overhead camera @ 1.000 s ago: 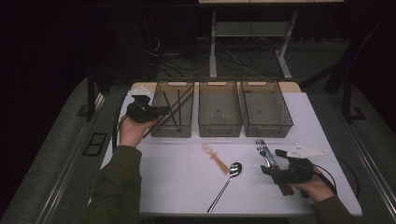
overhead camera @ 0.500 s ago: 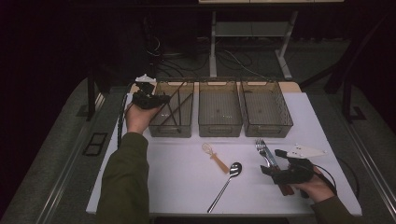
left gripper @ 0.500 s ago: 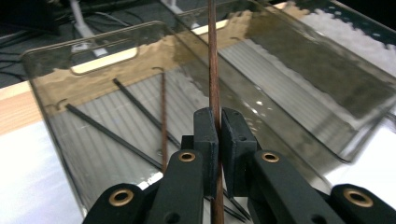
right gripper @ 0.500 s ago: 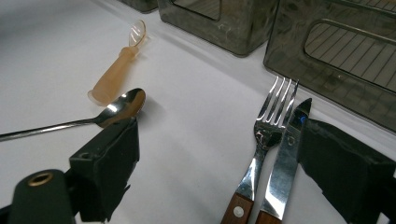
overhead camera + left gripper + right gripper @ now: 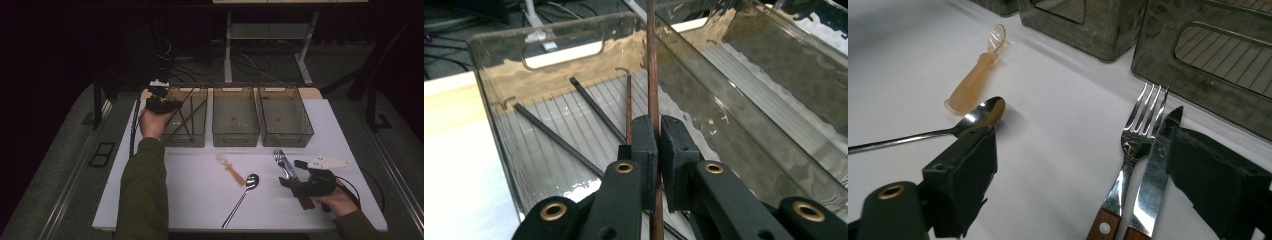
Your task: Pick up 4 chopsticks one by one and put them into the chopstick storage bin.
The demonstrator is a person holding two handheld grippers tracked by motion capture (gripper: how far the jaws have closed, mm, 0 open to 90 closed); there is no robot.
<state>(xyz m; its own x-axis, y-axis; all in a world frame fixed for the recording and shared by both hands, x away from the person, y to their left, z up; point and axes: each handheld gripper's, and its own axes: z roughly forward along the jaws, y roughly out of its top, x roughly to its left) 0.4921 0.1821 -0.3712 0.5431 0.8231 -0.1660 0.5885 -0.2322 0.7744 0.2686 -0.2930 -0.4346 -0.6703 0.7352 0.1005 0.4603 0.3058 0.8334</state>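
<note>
Sorting cutlery into bins: left gripper [image 5: 658,150] pinching a thin brown wooden chopstick [image 5: 653,75] upright over the leftmost clear plastic bin [image 5: 186,118], jaws just easing apart yet pads against it, three more sticks already lying inside. Next, probably: spread wider and drop it in. Right gripper [image 5: 1083,185] spread wide, holding nothing, straddling the wood-handled steel fork [image 5: 1130,150] and knife [image 5: 1153,170] on the white table [image 5: 190,200]; no legible writing anywhere.
</note>
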